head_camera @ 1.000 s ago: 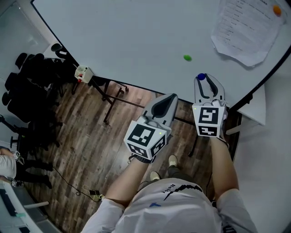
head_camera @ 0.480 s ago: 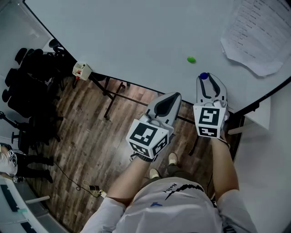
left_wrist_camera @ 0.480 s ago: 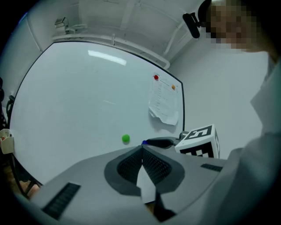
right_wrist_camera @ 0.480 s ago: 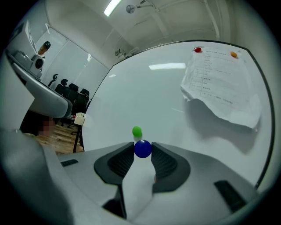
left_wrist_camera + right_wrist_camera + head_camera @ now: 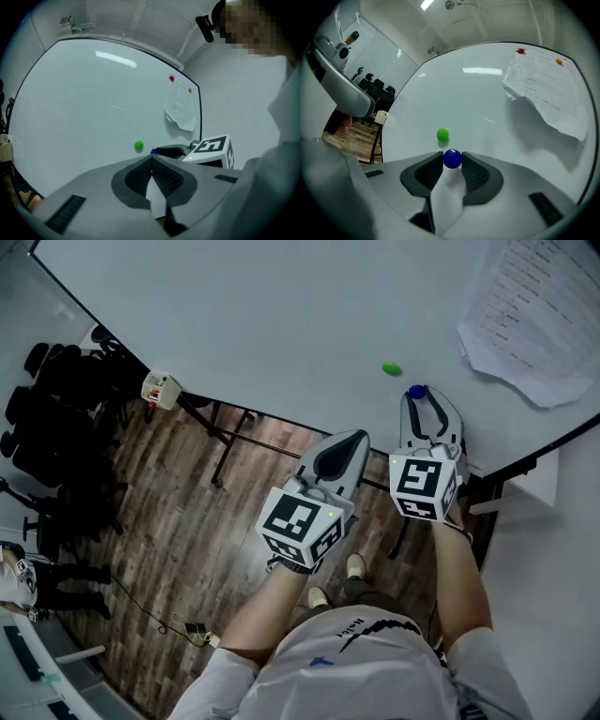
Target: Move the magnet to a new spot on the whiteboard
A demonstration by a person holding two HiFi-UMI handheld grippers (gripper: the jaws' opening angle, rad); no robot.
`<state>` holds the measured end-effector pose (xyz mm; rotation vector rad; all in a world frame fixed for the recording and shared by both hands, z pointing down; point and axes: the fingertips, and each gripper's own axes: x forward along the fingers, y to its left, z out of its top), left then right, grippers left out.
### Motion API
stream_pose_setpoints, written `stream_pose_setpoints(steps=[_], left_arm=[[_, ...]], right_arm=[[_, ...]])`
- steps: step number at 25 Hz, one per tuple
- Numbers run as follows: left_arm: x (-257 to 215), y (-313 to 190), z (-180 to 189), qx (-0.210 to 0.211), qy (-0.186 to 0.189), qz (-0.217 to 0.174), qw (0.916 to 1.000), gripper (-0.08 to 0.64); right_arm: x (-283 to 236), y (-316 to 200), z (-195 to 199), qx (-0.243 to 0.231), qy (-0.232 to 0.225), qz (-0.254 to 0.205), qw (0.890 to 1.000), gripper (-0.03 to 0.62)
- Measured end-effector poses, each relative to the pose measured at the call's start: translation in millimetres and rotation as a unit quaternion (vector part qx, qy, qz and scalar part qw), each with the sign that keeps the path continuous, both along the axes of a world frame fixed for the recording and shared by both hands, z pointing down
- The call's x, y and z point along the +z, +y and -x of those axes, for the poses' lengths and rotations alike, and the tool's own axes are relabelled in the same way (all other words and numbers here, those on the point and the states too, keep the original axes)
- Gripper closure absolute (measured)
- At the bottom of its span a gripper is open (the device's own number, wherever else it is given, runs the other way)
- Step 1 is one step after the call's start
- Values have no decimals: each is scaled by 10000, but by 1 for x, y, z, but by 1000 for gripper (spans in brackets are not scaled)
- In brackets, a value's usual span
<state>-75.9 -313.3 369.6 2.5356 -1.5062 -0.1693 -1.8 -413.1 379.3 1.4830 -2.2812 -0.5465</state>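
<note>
**Whiteboard and two hand-held grippers, seen from in front of the board.**

The whiteboard (image 5: 281, 324) fills the upper part of the head view, and both grippers are held near its lower edge.

The right gripper (image 5: 452, 162) has its jaws partly apart and clamped on the blue magnet (image 5: 452, 158). This is a small ball pinched at the very tips, and the jaws hide its rear half. No view shows whether it touches the board or sits just off it. The green magnet (image 5: 442, 135) is on the board just beyond the blue one and apart from it.

The left gripper (image 5: 151, 160) is beside the right one, its tip near the board's lower edge. Its jaws are pressed together with nothing between them. In the left gripper view the right gripper's marker cube (image 5: 212, 149) shows to the right, and the blue magnet is only a sliver.

A creased paper sheet (image 5: 543, 89) hangs at the board's upper right, pinned by a red magnet (image 5: 520, 51) and an orange magnet (image 5: 558, 61). The head view cuts the sheet off at the frame edge and shows neither of these two magnets. The print on the sheet is too small to read.

Below the board, the stand legs (image 5: 230, 442) cross a wooden floor (image 5: 187, 521). A small white box (image 5: 160, 389) with red details sits at the board's edge; what it is cannot be made out. Black chairs (image 5: 56, 409) cluster at the left, dark and hard to tell apart.
</note>
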Motion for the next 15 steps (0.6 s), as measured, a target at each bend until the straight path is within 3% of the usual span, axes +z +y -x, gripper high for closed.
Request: stream_pose_setpoints(steps=[15], left_arm=[[7,-12,9,-37,27,69,10000,549]], right_arm=[[4,-12,1,270,382,-266,9985,462]])
